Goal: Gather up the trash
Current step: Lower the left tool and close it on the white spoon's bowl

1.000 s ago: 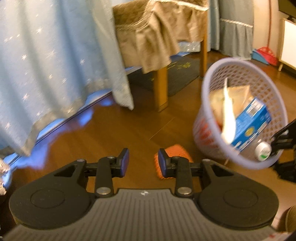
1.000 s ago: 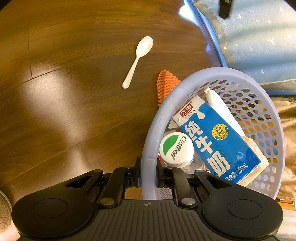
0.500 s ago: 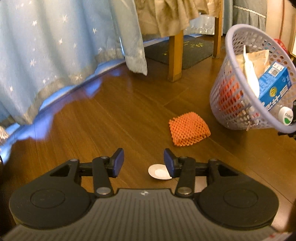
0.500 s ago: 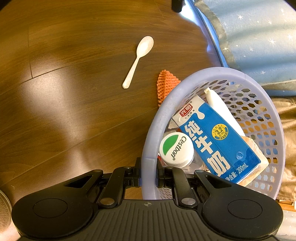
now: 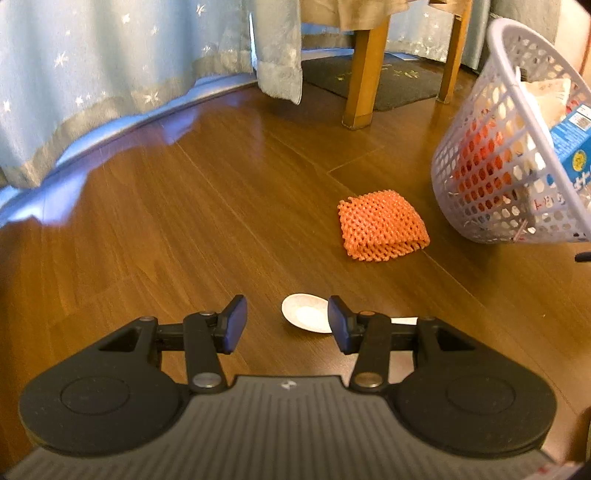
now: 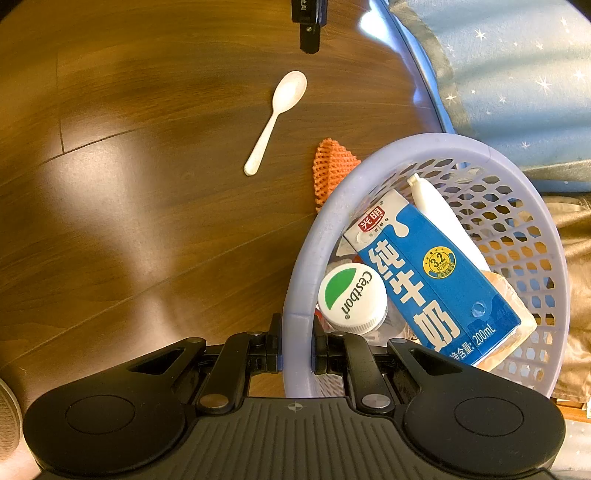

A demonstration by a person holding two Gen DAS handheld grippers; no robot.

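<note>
A white plastic spoon (image 5: 306,313) (image 6: 279,112) lies on the wooden floor. My left gripper (image 5: 286,325) is open just above it, with the spoon's bowl near its right finger; nothing is between the pads. An orange foam net (image 5: 382,225) (image 6: 330,166) lies on the floor beside the basket. My right gripper (image 6: 297,352) is shut on the rim of the lavender mesh basket (image 6: 314,236) (image 5: 495,107), holding it tilted. Inside are a blue milk carton (image 6: 432,277), a white-capped bottle (image 6: 352,295) and a white tube (image 6: 443,218). The left gripper's tip (image 6: 308,22) shows at the top of the right wrist view.
A blue starred curtain (image 5: 110,74) hangs to the floor at the left and back. Wooden table legs (image 5: 364,74) with a beige cloth stand behind, on a dark mat (image 5: 391,79). Open wooden floor stretches between the curtain and the spoon.
My left gripper has sunk toward the floor and its jaws stand wider; the spoon has come into view between its fingers. The right gripper and basket have stayed put.
</note>
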